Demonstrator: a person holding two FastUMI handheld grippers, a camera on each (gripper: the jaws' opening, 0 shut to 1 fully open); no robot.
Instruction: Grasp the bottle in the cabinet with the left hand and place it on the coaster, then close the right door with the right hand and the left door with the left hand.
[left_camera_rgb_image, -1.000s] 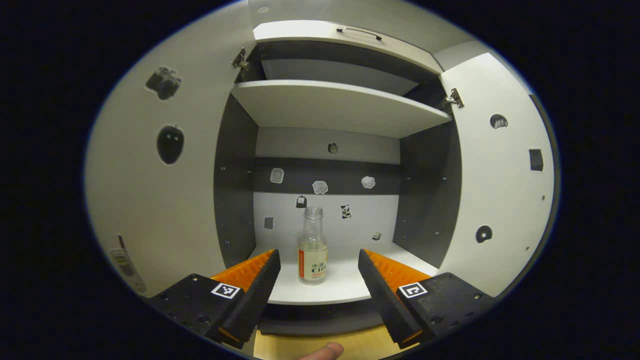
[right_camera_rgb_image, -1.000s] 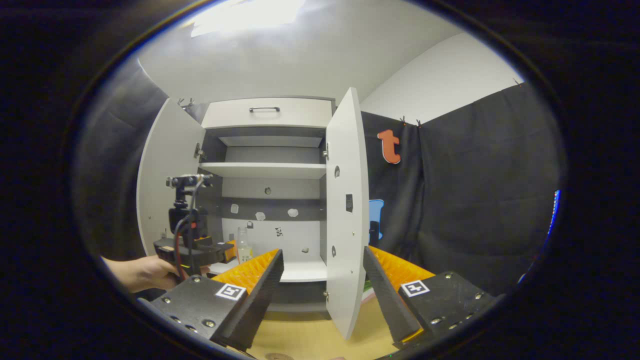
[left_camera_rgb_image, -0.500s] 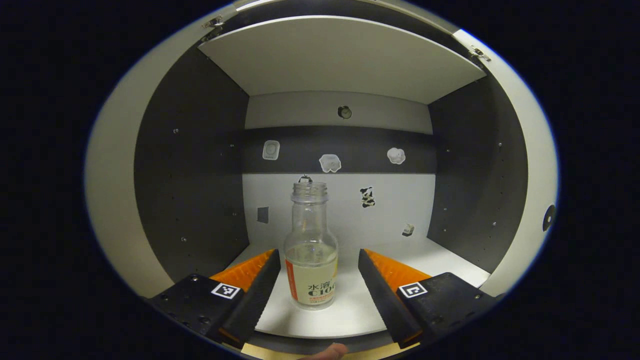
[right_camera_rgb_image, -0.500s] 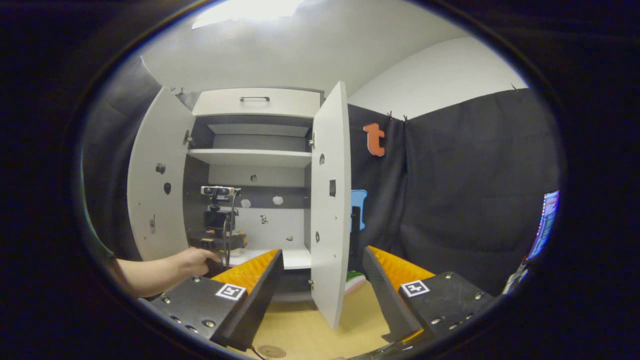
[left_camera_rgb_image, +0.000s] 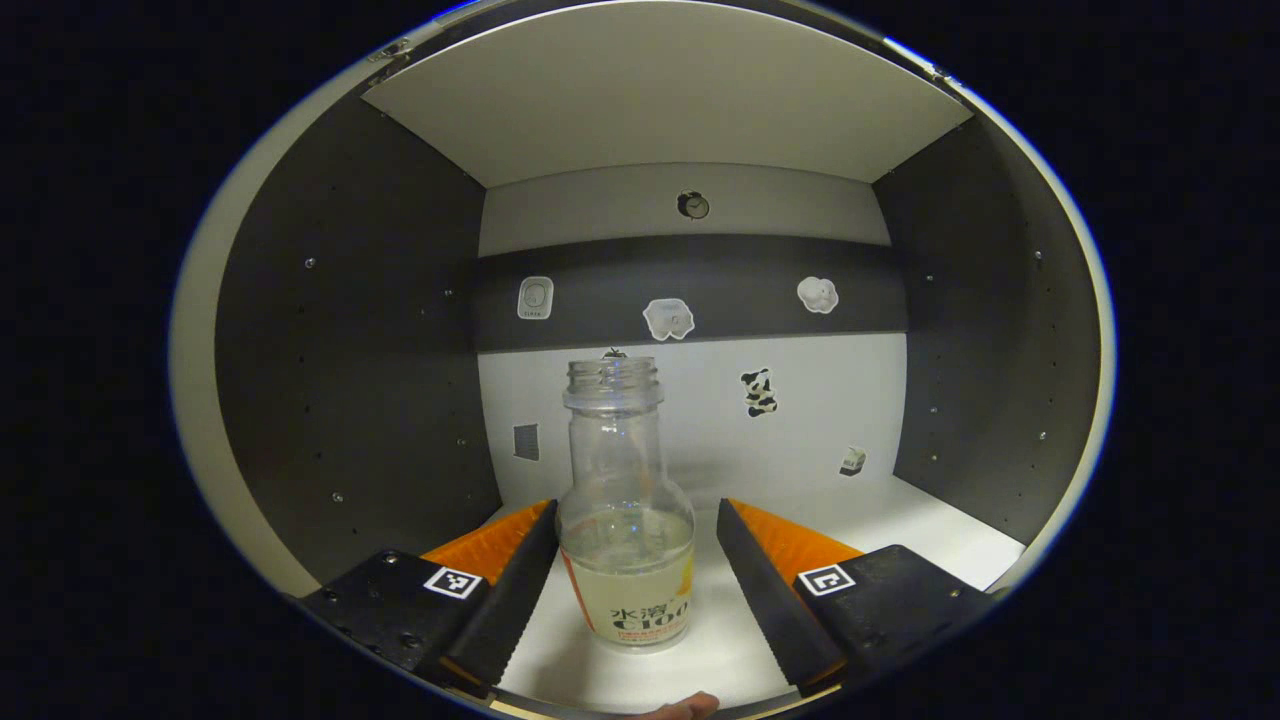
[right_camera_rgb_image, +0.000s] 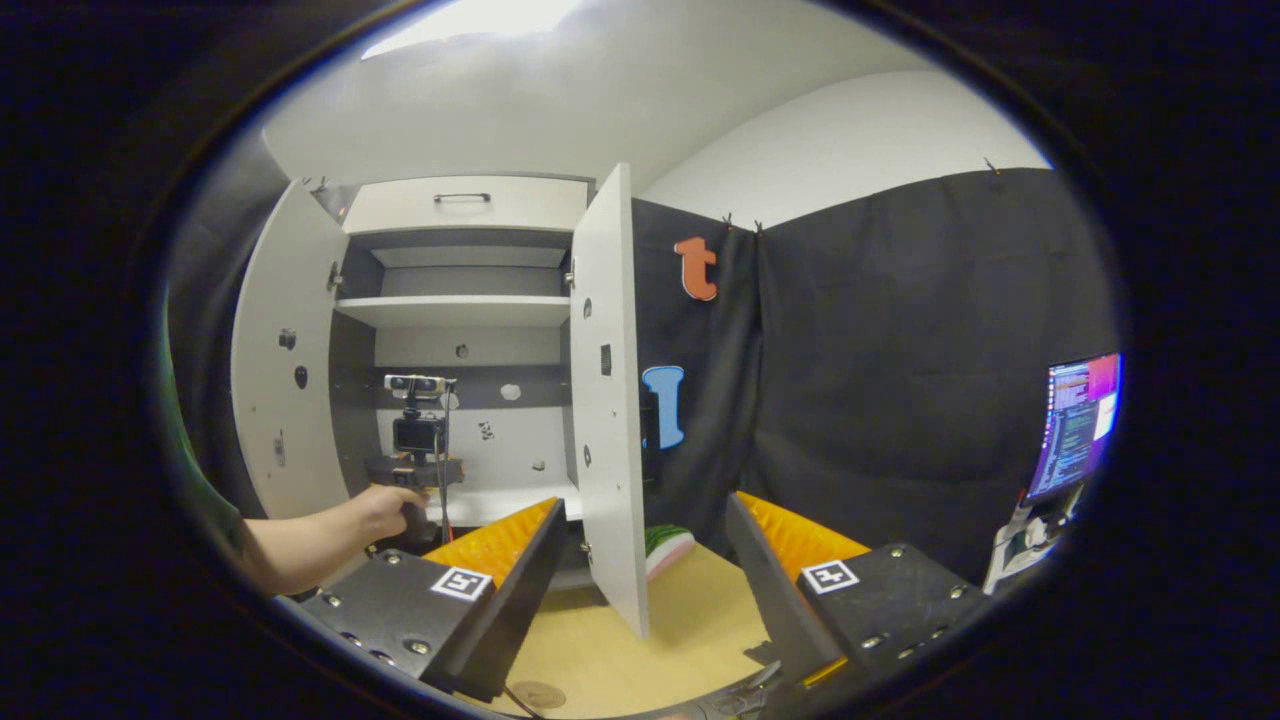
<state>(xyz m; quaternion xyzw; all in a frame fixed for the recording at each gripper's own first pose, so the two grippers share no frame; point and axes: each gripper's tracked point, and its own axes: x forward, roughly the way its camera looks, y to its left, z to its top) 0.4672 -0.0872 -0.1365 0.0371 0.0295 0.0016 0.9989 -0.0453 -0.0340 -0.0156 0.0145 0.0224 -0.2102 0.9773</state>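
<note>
Left gripper view: fingers (left_camera_rgb_image: 637, 590) spread around bottle (left_camera_rgb_image: 625, 520) | right gripper (right_camera_rgb_image: 645, 590) open, right door (right_camera_rgb_image: 607, 400) ahead

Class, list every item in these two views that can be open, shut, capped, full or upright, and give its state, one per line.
bottle: upright, uncapped, partly filled
left gripper: open, fingers either side of bottle
right gripper: open, holding nothing
right door: open
left door: open

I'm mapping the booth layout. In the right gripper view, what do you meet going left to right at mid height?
Left door → left gripper inside the cabinet → right door → black cloth wall → monitor.
</note>
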